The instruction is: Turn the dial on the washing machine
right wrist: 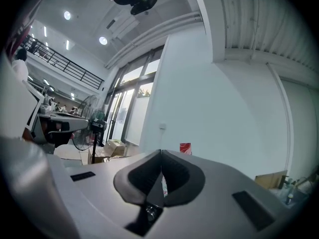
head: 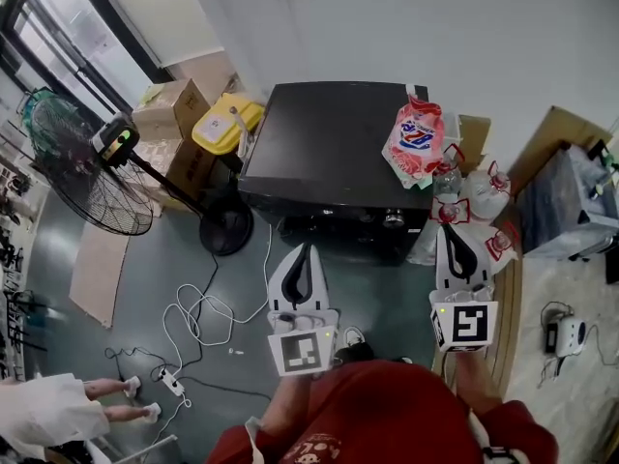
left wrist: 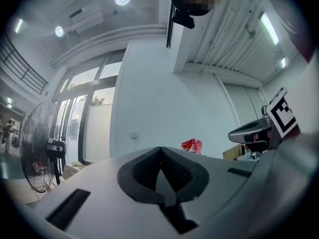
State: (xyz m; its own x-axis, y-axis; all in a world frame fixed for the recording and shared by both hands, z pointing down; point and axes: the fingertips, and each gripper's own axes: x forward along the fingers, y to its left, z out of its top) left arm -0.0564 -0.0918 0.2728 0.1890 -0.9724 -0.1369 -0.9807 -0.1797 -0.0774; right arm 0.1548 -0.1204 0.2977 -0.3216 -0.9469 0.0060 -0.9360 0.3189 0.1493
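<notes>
The black washing machine (head: 334,133) stands ahead of me against the white wall, seen from above. Its dial (head: 393,219) is a small round knob on the front panel, right of centre. My left gripper (head: 308,249) is held in front of the machine, shut, with nothing between its jaws, a short way left of and below the dial. My right gripper (head: 449,230) hovers off the machine's front right corner, also shut and holding nothing. In both gripper views the jaws point level or slightly upward at the wall, and the dial is hidden there.
A red and white bag (head: 416,138) lies on the machine's right top. A standing fan (head: 82,167) and cardboard boxes (head: 174,114) stand to the left, bottles and bags (head: 474,201) to the right. White cables (head: 198,322) trail on the floor. A person's legs (head: 106,399) show bottom left.
</notes>
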